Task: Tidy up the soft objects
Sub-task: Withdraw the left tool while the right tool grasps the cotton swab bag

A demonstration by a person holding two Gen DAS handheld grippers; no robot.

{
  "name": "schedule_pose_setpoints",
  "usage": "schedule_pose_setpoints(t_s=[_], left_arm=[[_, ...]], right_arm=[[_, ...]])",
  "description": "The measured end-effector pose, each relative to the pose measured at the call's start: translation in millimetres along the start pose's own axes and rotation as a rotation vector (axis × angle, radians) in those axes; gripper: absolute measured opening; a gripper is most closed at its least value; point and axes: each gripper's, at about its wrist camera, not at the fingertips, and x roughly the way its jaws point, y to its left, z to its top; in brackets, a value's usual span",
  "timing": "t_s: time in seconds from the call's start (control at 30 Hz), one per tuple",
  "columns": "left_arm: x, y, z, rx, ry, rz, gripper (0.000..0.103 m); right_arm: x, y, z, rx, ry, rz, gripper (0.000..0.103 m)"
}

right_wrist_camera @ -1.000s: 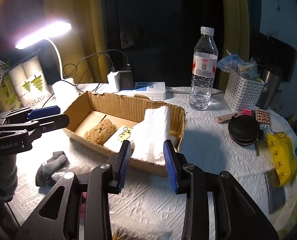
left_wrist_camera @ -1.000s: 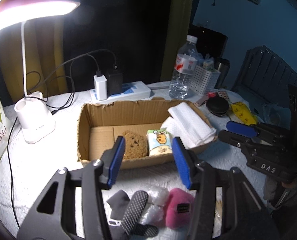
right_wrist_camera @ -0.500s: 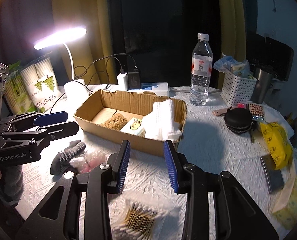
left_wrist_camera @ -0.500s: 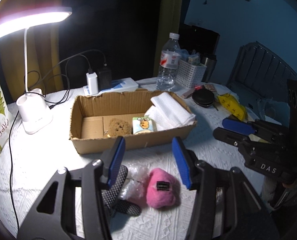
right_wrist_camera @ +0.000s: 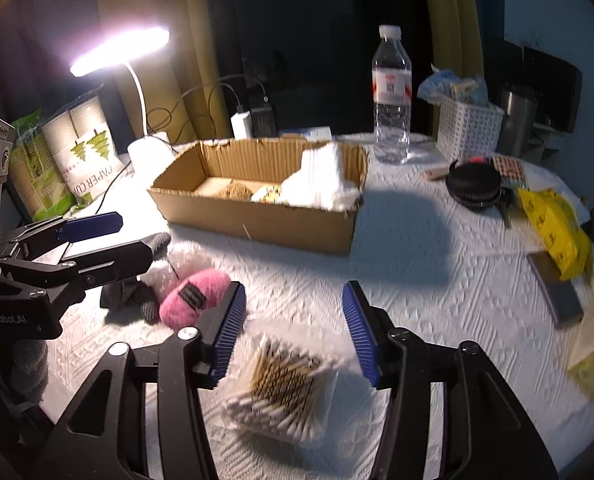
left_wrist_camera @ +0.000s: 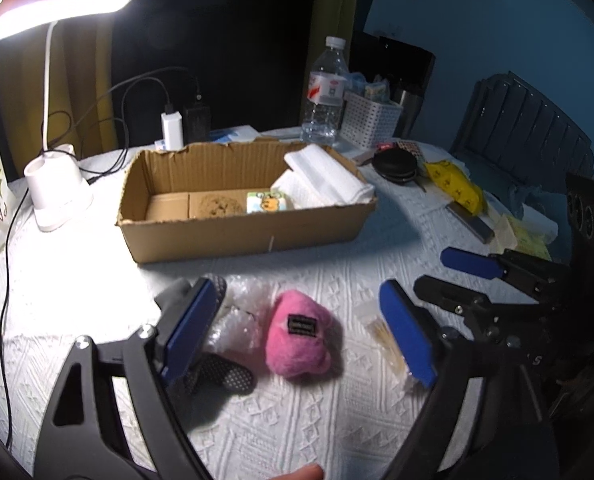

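Hovering over the worktop, the left claw is opening around nothing, the pink plush lying below it; light and squashy, it should take a squeeze across its middle; the right claw is opening above a crinkly bag of cotton swabs.

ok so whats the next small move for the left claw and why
Probably lower the left claw around the fluffy pink plush and close. Its jaws are opening with the plush lying between them, untouched, on the white tablecloth, outside the open cardboard box that already holds other soft things.
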Motion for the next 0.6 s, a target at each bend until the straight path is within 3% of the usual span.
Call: schedule_pose_setpoints(t_s=[0.23,0.3,0.37,0.6], left_arm=[[13,-2,-19,0.001,0.043,0.023,0.085],[16,-2,-24,-0.001,0.056,0.022,0.085],[19,-2,-29,0.0,0.065,0.023,0.085],[27,-11,-40,0.023,0.074,0.005,0.085]], right_arm=[[11,-4,-23,0.019,0.036,0.017,0.059],[15,-5,-29,0.025,0.047,0.018,0.076],[18,-6,-34,0.029,0.05,0.019,0.082],[32,-1,-52,0.008,0.1,0.029,0.082]])
